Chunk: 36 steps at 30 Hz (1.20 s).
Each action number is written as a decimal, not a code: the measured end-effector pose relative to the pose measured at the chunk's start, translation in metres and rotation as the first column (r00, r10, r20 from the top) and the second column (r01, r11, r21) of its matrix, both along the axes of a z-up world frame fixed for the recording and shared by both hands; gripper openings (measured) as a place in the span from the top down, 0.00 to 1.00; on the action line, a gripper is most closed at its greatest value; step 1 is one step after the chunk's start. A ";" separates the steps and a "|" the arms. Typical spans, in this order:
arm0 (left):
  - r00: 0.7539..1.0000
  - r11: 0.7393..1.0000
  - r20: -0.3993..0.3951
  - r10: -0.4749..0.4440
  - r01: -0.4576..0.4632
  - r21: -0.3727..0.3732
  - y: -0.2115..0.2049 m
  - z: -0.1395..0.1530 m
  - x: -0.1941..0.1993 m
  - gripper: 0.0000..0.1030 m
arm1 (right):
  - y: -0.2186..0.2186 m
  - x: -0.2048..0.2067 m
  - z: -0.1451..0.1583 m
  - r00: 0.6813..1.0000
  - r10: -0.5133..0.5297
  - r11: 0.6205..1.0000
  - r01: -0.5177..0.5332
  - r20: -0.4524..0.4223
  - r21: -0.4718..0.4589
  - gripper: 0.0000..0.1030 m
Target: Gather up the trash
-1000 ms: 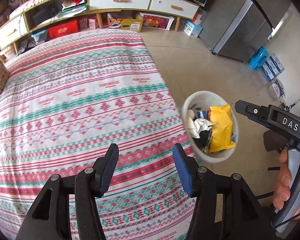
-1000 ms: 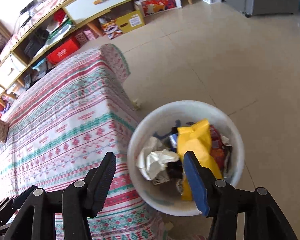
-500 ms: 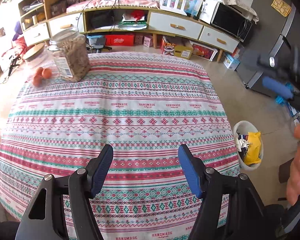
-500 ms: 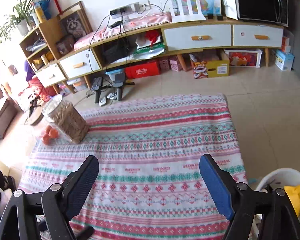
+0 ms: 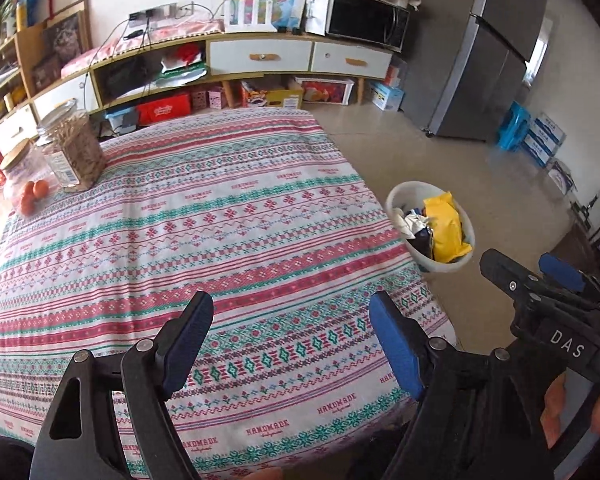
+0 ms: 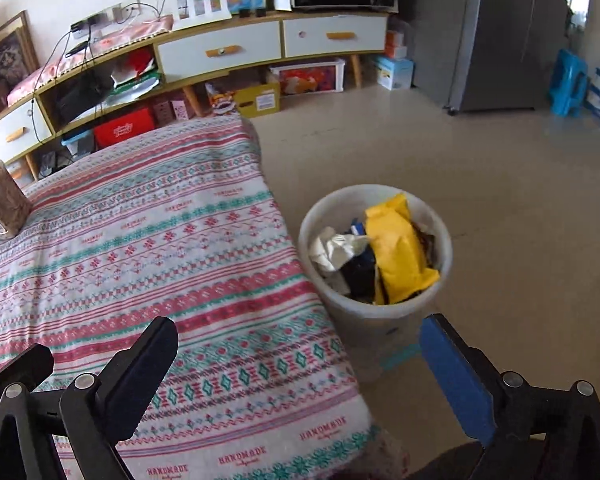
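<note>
A white bin (image 5: 396, 200) (image 6: 340, 196) stands on the floor at the table's right side. It holds a yellow bag (image 5: 444, 224) (image 6: 400, 248), a crumpled white wrapper (image 6: 332, 248) and dark wrappers. My left gripper (image 5: 290, 312) hangs over the near part of the patterned tablecloth (image 5: 220, 220) (image 6: 140, 240). Its jaws are opening with nothing between them. My right gripper (image 6: 298, 326) (image 5: 524, 266) is above the table's near right corner, short of the bin. Its jaws are opening too, wide and empty. A hand holds its grip.
A jar of brown sticks (image 5: 74, 152) (image 6: 0, 196), a lidded jar (image 5: 14, 164) and orange fruits (image 5: 32, 196) sit at the table's far left. A low cabinet (image 5: 260, 56), a grey fridge (image 5: 488, 60), a blue stool (image 5: 512, 128) and stacked boxes (image 5: 544, 140) line the room.
Both grippers pulled back and up from the bin toward the table's near edge. Both jaws spread wider. The right view swung across the table, then back to the bin.
</note>
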<state>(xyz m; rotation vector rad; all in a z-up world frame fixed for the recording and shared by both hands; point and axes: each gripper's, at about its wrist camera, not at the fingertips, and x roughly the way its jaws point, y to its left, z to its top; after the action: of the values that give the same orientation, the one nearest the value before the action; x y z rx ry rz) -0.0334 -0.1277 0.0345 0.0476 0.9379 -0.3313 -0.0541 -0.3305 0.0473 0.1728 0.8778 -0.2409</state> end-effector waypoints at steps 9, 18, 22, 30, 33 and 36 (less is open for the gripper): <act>0.999 1.000 0.032 -0.019 0.019 -0.018 -0.008 0.003 -0.010 0.11 | -0.008 -0.021 -0.004 0.999 -0.032 0.999 0.032 -0.021 -0.014 0.00; 0.999 0.999 0.013 -0.033 0.033 -0.018 -0.011 -0.004 -0.008 0.10 | -0.013 -0.024 -0.008 0.997 -0.061 0.998 0.059 -0.043 -0.032 0.00; 0.999 0.999 0.005 -0.039 0.039 -0.014 -0.014 -0.007 -0.007 0.10 | -0.014 -0.024 -0.010 0.997 -0.065 0.997 0.064 -0.049 -0.035 0.00; 0.999 0.999 -0.002 -0.047 0.047 -0.009 -0.016 -0.010 -0.004 0.10 | -0.016 -0.025 -0.014 0.996 -0.068 0.997 0.067 -0.062 -0.029 0.00; 0.999 0.999 0.004 -0.049 0.049 -0.011 -0.017 -0.010 -0.004 0.10 | -0.017 -0.025 -0.014 0.995 -0.073 0.997 0.071 -0.065 -0.028 0.00; 0.999 0.999 0.008 -0.053 0.053 -0.009 -0.018 -0.010 -0.005 0.10 | -0.017 -0.024 -0.015 0.995 -0.068 0.997 0.066 -0.067 -0.025 0.00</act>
<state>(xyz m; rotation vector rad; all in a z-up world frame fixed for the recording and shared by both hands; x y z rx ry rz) -0.0379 -0.1461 0.0249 0.0654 0.9287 -0.3842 -0.0777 -0.3470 0.0324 0.1737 0.9367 -0.3210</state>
